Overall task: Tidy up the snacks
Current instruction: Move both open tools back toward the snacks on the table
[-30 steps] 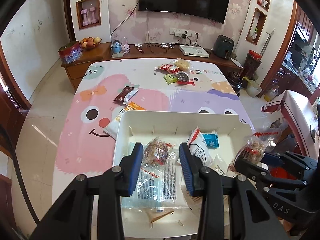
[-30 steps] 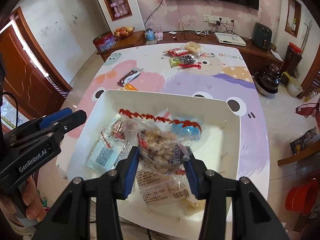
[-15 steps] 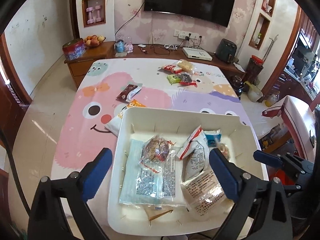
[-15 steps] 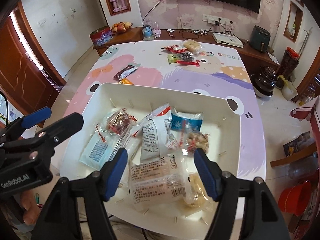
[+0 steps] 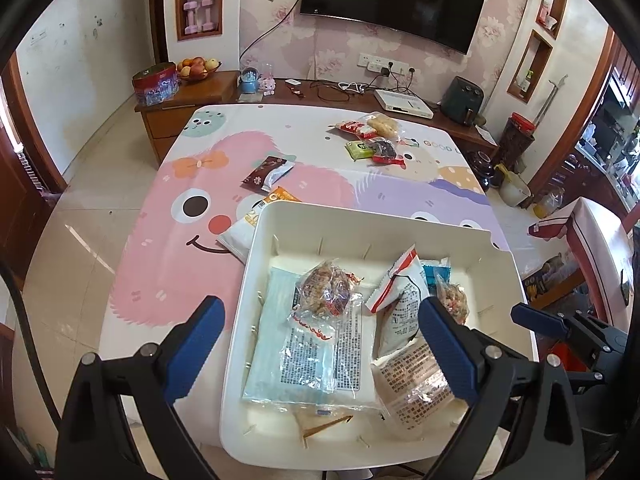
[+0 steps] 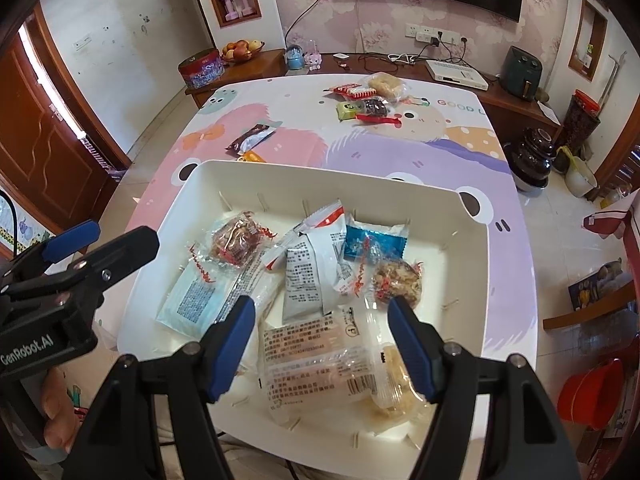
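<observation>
Both grippers pointed steeply down over the white bin (image 5: pixel 404 226) on the table (image 5: pixel 168 264). Left gripper (image 5: pixel 320 344) had just opened wide, empty; right gripper (image 6: pixel 322 322) had opened about halfway, empty. Snack packets (image 6: pixel 308 272) lay inside.

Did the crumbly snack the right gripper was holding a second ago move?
Yes. The crumbly snack left the right gripper, whose jaws have just been opening, and now lies in the white bin beside the blue packet.

The table (image 6: pixel 460 148) wears a cartoon-monster cloth. At its near edge sits a white bin (image 6: pixel 192 208); a brown packet (image 6: pixel 251 137) and an orange one (image 6: pixel 251 157) lie behind it — a snack cluster (image 6: pixel 368 100) rests near the far edge.
</observation>
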A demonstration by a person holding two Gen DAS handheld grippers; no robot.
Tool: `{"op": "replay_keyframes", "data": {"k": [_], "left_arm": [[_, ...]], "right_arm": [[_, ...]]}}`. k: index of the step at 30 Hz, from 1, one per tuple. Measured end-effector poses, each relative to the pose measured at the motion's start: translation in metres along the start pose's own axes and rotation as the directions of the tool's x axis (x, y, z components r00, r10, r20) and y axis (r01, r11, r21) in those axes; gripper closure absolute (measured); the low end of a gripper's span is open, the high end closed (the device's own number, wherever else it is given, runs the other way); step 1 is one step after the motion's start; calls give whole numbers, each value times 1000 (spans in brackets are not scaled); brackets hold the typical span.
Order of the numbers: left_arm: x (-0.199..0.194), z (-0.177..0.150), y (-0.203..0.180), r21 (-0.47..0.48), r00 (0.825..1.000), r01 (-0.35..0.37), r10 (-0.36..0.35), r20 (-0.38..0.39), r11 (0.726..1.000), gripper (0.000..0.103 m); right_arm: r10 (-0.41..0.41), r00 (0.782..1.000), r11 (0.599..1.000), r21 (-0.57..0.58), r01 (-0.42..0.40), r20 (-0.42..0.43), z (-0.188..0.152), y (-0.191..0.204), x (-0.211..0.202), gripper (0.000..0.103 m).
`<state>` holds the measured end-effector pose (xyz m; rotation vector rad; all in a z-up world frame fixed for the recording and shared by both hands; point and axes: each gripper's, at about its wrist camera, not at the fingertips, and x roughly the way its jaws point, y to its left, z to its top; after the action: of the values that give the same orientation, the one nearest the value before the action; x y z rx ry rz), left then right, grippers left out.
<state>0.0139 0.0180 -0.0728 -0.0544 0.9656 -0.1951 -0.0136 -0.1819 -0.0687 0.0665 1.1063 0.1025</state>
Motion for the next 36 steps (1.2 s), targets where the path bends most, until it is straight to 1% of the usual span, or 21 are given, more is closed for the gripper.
{"op": "replay_keyframes", "data": {"k": [8,11,15,17,20,23,27,28,29,30,33,34,36], "left_arm": [[6,2,1,21,1000,3,-2,-9,1000,6],[7,6,1,32,1000,-2,2,-1,999,6],[7,15,1,57,1000,-13,12,15,998,6],[5,25,2,73,999,-23,21,32,997,6],[-1,47,5,102,997,-46,39,65,994,6],[-10,80,8,138,992,-66,51,112,988,6],[-17,129,15,163,988,-64,40,149,985,6],[-17,146,17,167,987,-63,37,155,984,6],[-16,157,19,170,987,-62,35,158,983,6],[-15,170,21,174,986,-64,36,160,983,6],[-3,208,26,184,984,-77,45,171,980,6],[2,217,28,185,984,-82,50,172,979,6],[18,235,34,183,984,-89,58,168,979,6]], "right_arm": [[32,999,999,-8,-32,-16,2,0,8,34],[38,999,999,-25,-38,-12,5,2,9,34],[39,999,998,-47,-39,2,16,3,8,34],[39,999,998,-54,-39,9,27,2,6,34],[58,998,997,-52,-57,26,53,-3,-2,34],[50,996,997,-60,-46,70,85,-8,-15,34],[4,988,997,-78,8,152,141,-18,-32,34],[-10,986,996,-81,23,167,155,-20,-34,34],[-20,984,996,-83,35,178,166,-22,-35,34],[-32,982,995,-82,48,189,184,-26,-34,34],[-31,981,997,-62,44,189,221,-39,-25,34],[-36,981,998,-51,46,189,237,-44,-19,34],[-53,981,997,-38,61,188,258,-51,-7,34]]}}
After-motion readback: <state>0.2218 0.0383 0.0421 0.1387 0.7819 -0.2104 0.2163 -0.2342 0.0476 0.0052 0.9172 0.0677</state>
